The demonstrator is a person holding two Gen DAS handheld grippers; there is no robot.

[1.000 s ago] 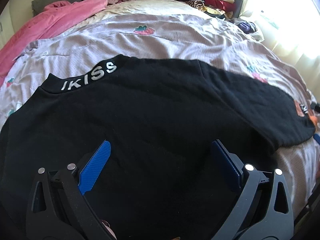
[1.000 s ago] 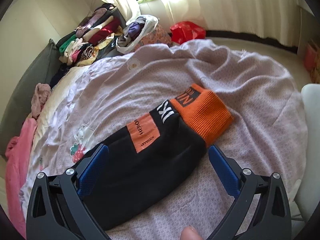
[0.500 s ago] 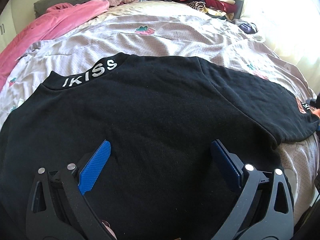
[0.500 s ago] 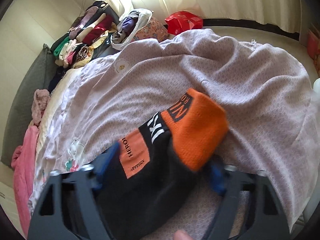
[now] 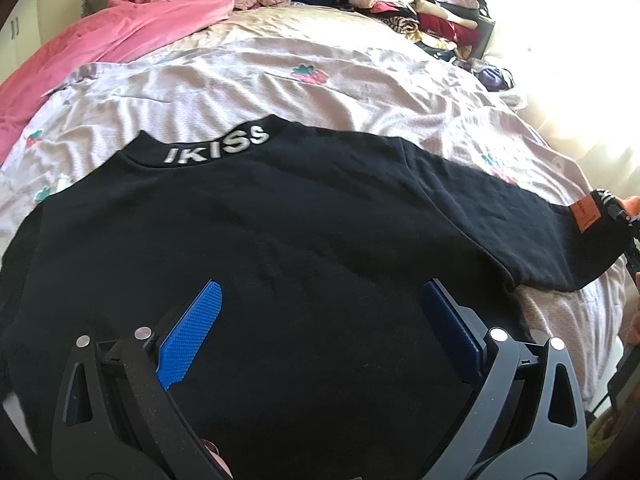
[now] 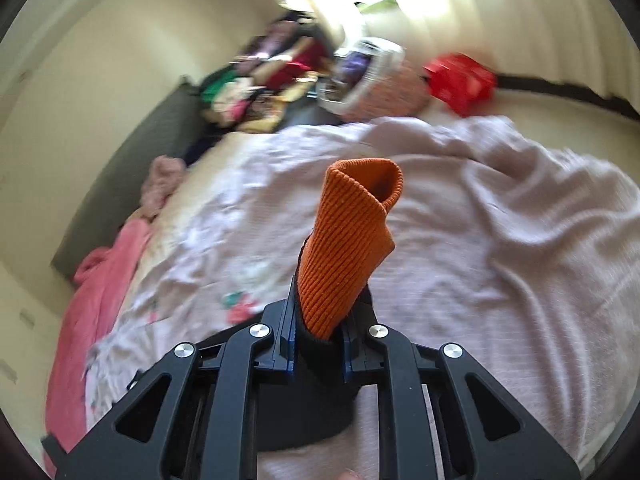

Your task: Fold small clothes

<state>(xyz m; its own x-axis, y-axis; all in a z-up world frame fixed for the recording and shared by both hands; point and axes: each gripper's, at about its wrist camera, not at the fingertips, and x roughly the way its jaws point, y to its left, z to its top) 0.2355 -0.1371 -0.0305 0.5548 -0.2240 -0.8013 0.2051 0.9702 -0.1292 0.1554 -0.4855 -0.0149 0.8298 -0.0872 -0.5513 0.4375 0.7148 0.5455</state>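
Observation:
A black sweatshirt [image 5: 280,232] with "IKISS" on its collar lies flat on the bed, its right sleeve stretched toward an orange patch [image 5: 584,214] at the right edge. My left gripper [image 5: 320,312] is open and hovers just above the sweatshirt's body, holding nothing. My right gripper [image 6: 318,344] is shut on the sleeve's orange ribbed cuff [image 6: 348,240], which stands up out of the jaws, lifted off the bed. The right gripper's tip shows at the far right of the left wrist view [image 5: 628,224].
A lilac strawberry-print blanket [image 5: 320,80] covers the bed. A pink garment [image 5: 100,48] lies at the far left. Stacks of folded clothes [image 5: 420,8] sit at the head of the bed. A red bag [image 6: 460,76] and curtains are beyond the bed.
My right gripper closed on the orange cuff and lifted it off the blanket. The left gripper stayed open over the sweatshirt and moved slightly.

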